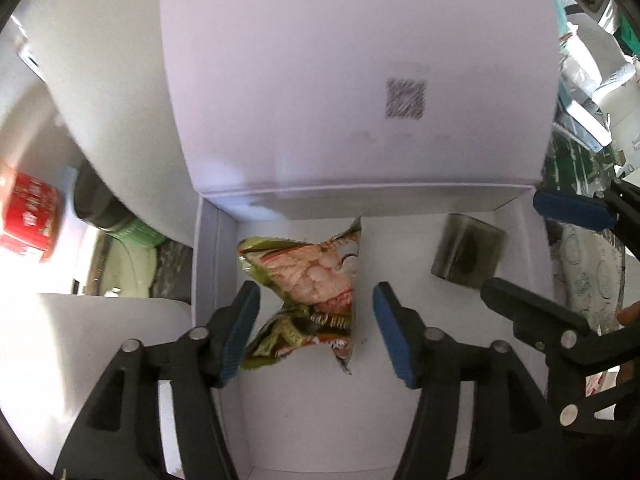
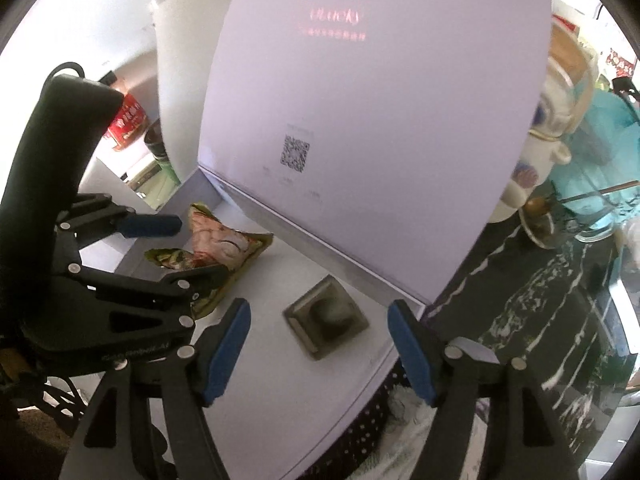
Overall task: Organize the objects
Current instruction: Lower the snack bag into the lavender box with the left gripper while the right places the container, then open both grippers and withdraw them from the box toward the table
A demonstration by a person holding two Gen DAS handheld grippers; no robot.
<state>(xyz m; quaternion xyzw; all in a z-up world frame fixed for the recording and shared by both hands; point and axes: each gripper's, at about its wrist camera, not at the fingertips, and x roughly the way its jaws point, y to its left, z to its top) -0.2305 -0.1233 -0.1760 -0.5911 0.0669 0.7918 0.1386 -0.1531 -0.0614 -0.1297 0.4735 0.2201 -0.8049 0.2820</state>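
A shallow white box [image 1: 208,280] stands open, with its hinged lid [image 1: 352,80] raised upright along the far edge. A QR code [image 1: 405,99] is printed on the inside of the lid.

Two items lie on the box floor:
- A crumpled snack packet [image 1: 312,292], printed in green, orange and red, lies toward the left wall of the box.
- A small dark translucent square container [image 1: 468,258] lies toward the right wall, near the lid hinge, well apart from the packet.

The left gripper [image 1: 316,332] points steeply down over the packet. Its jaws are spread. The left blue pad [image 1: 240,336] sits at the packet's edge; whether it touches cannot be told. The right pad stands clear of the packet. The packet rests on the box floor.

The right gripper [image 2: 320,348] hangs over the right part of the box, above the dark container [image 2: 326,316]. Its jaws are spread wide, and the container lies on the floor between and beyond the pads, apart from both.

A red tin [image 1: 30,220] stands outside the box on the left. On the right, outside the box, a dark patterned counter [image 2: 540,320] carries glassware [image 2: 592,184].
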